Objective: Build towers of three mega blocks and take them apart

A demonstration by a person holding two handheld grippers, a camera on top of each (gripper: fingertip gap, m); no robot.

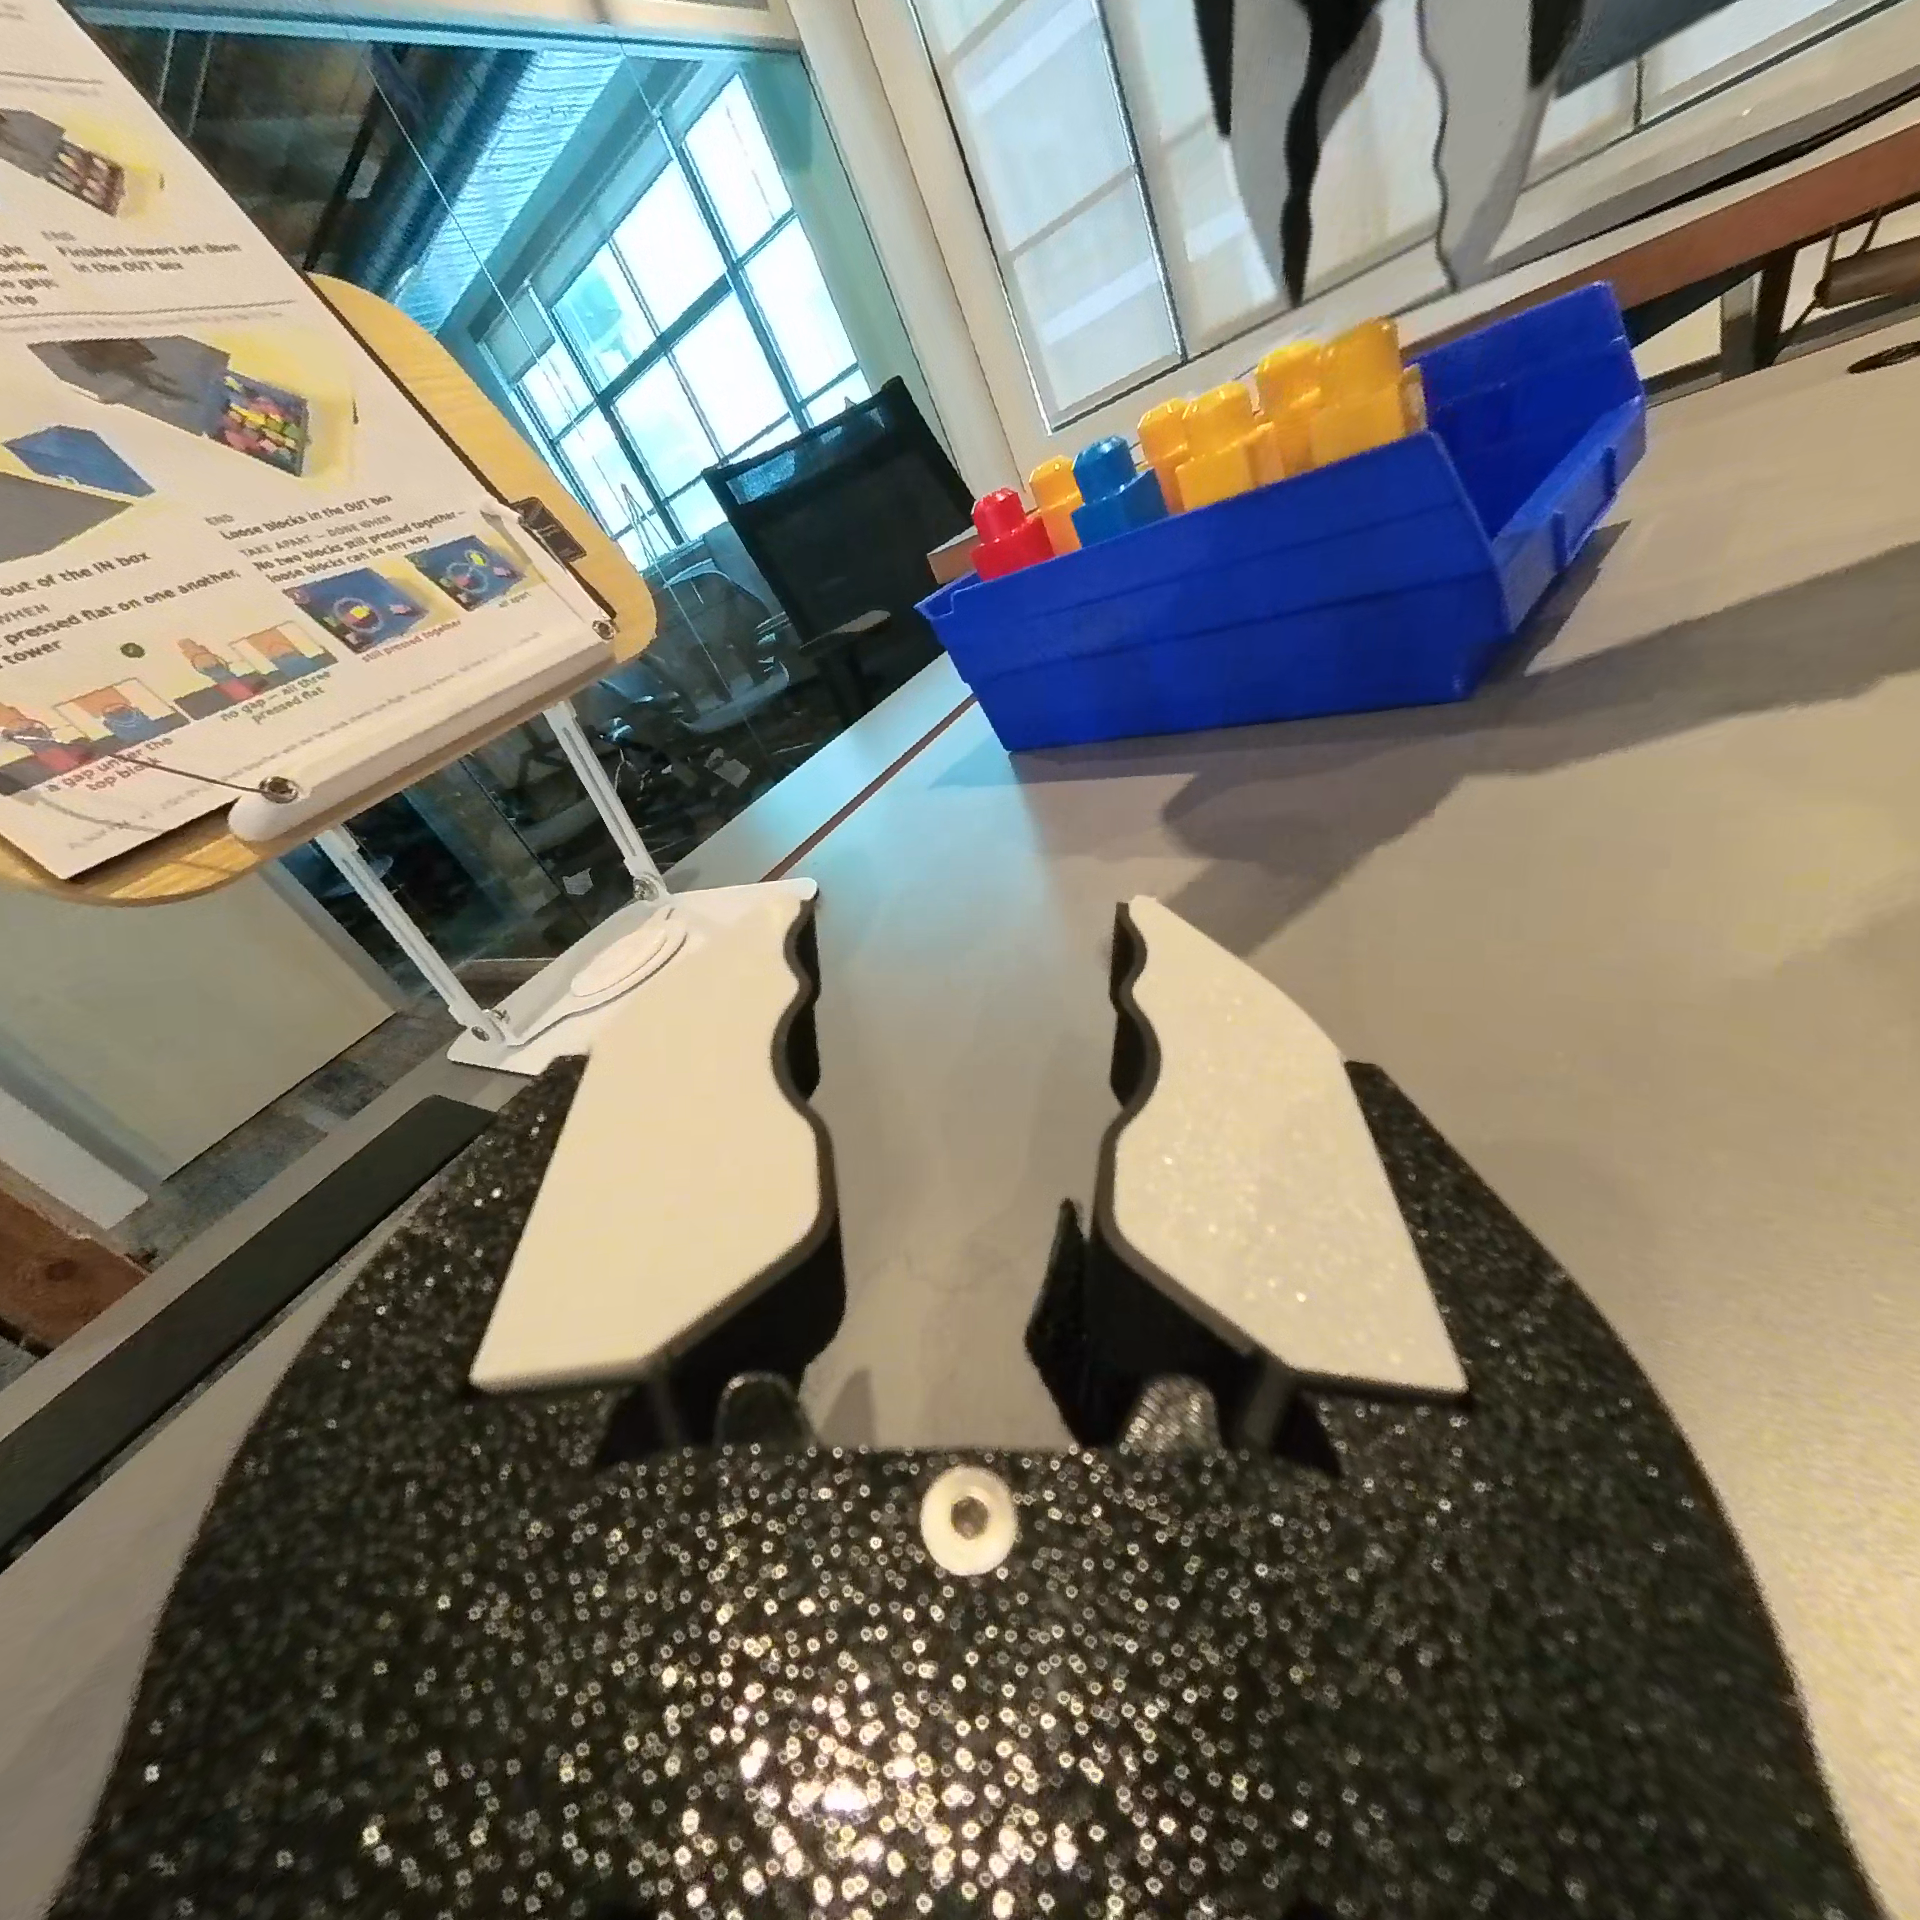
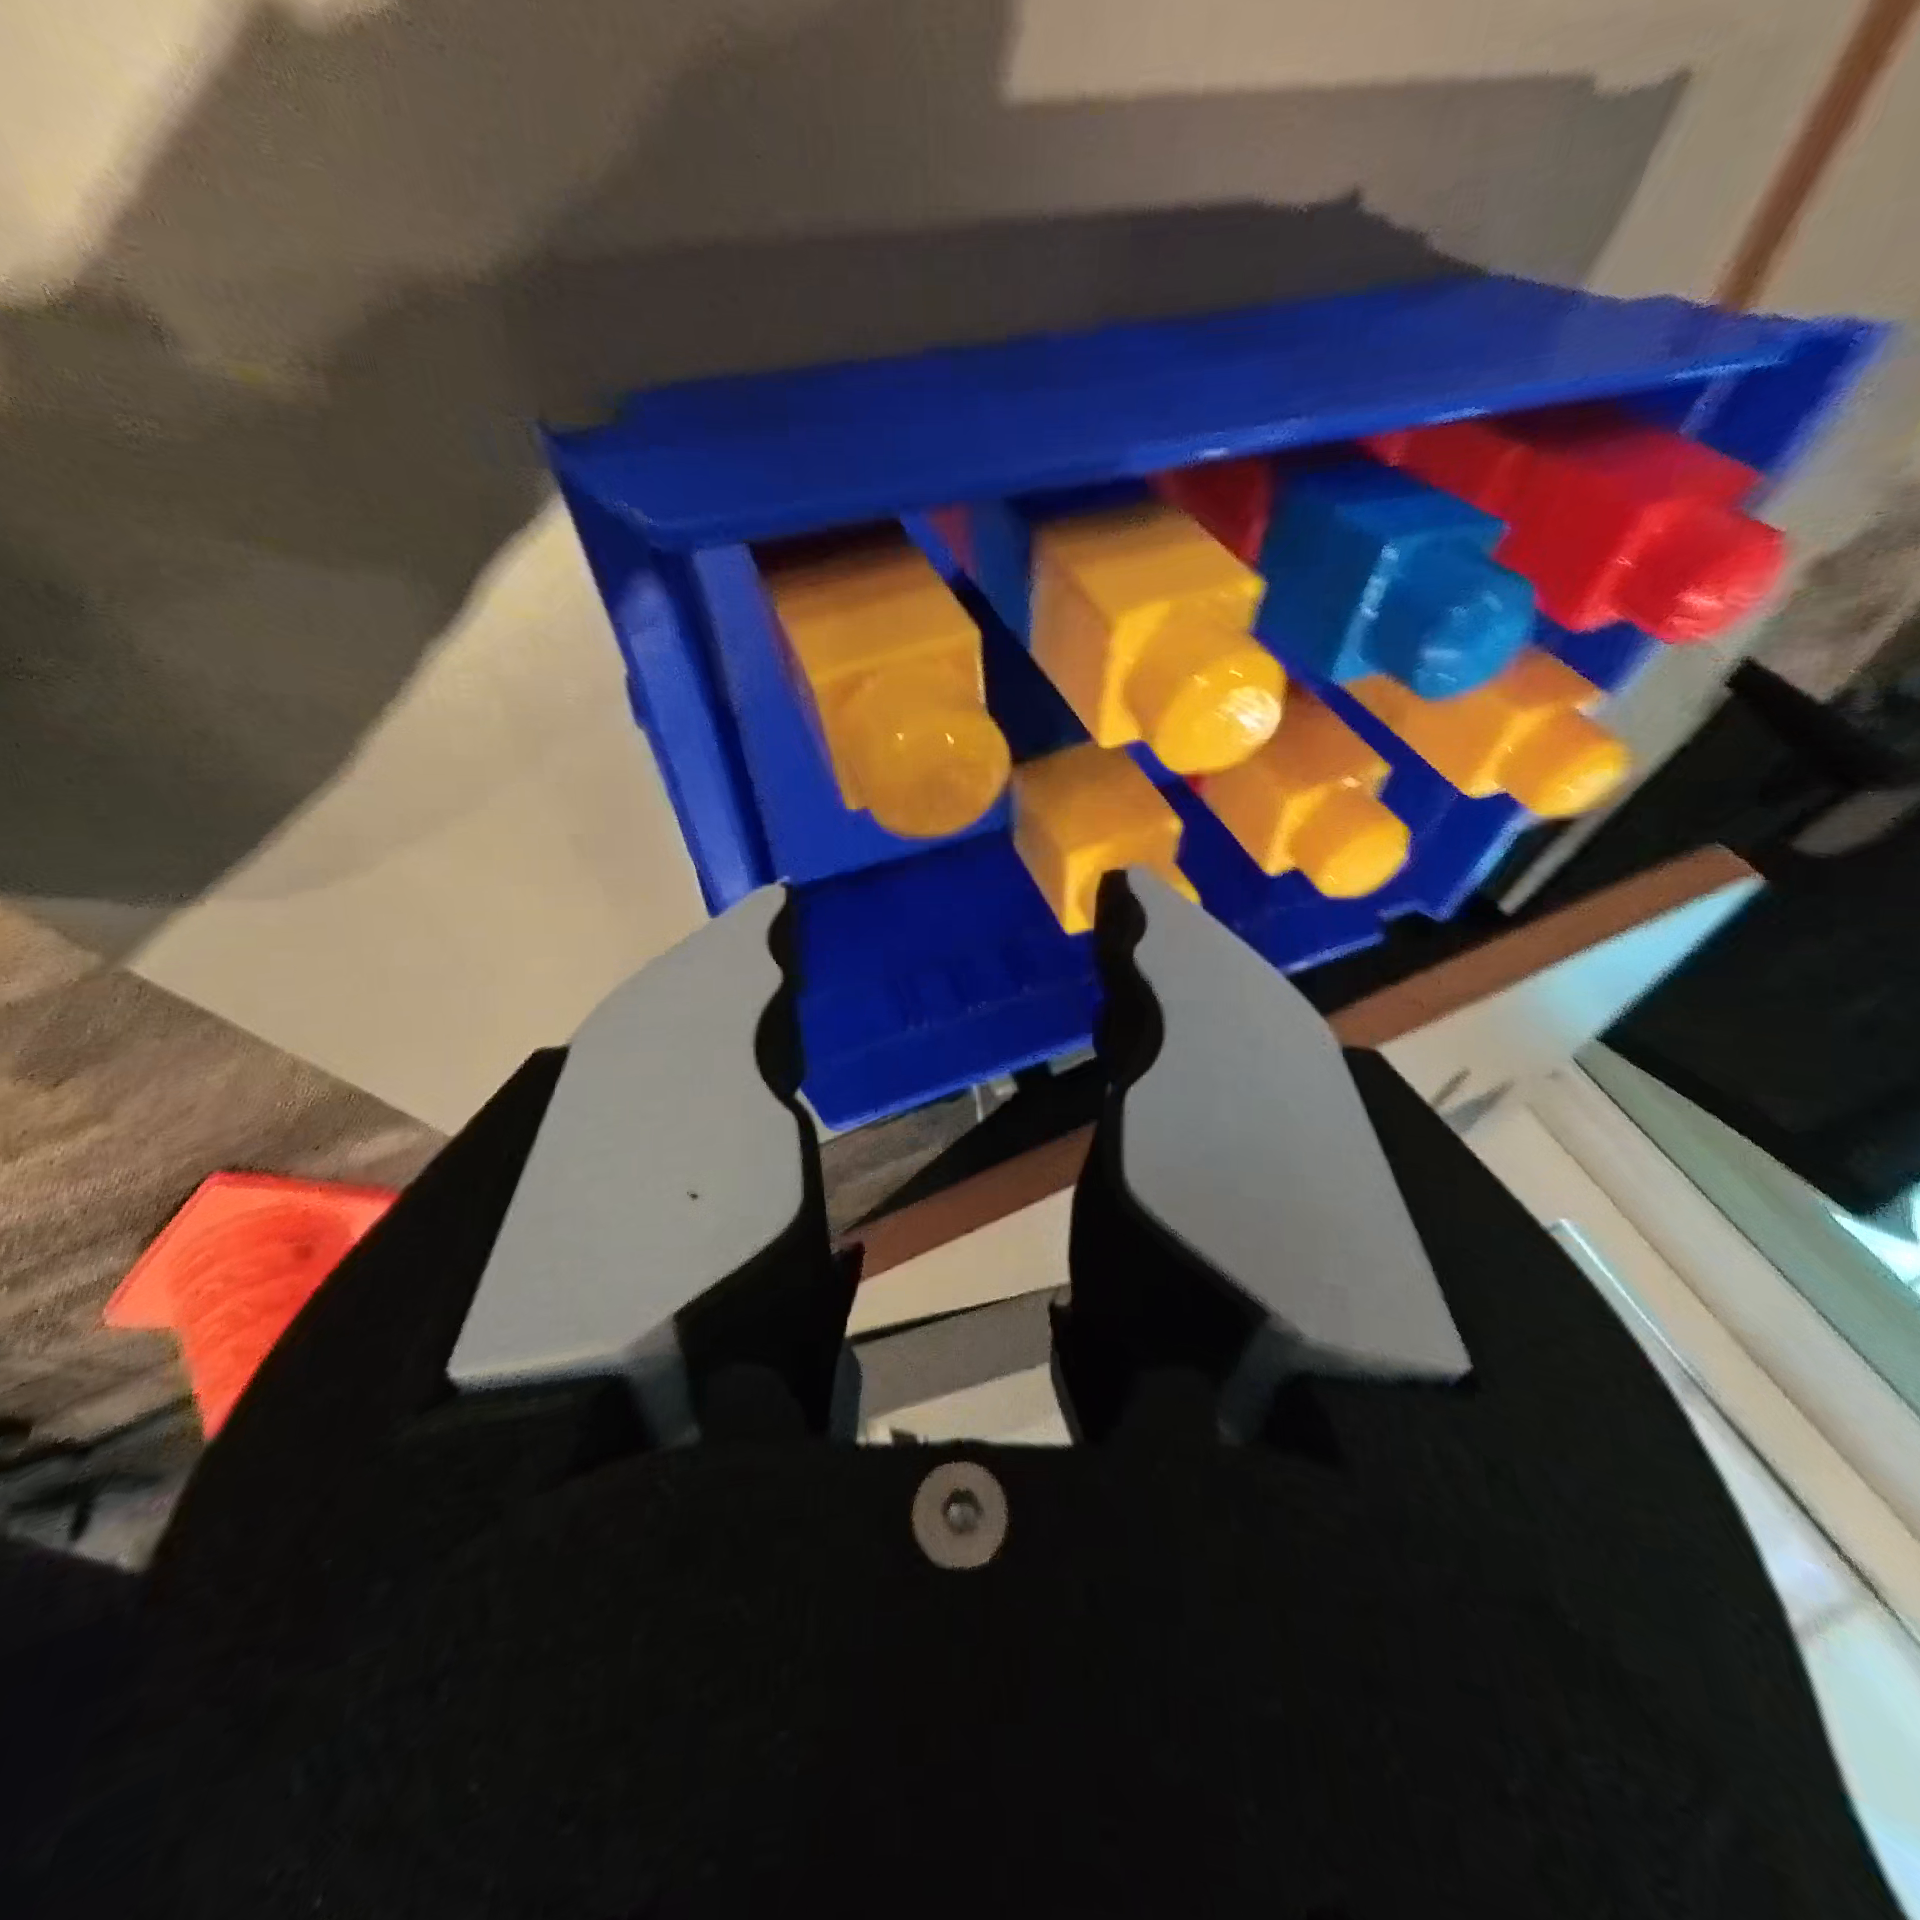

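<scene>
Since towers stand upright in the blue bin, the step in hand looks like picking one out, and these lines follow:

Blocks: yellow, blue and red mega blocks [image 2: 1153,634] stand stacked inside the blue bin [image 2: 935,997], single round studs up; the picture is blurred, so block counts per tower are unclear.
Bin: it sits on the grey table [image 1: 1558,935], near its far edge.
Right gripper [image 2: 945,914]: jaws apart, empty, poised above the bin's near wall, beside a low yellow block [image 2: 1091,831].
Left gripper [image 1: 966,925]: jaws apart, empty, low over the table, well short of the bin.
Doing it well: straddle one tower's flat sides, close squarely, lift straight so neighbours stay put.
Instruction board [image 1: 260,468]: on a stand, left of the bin.
</scene>
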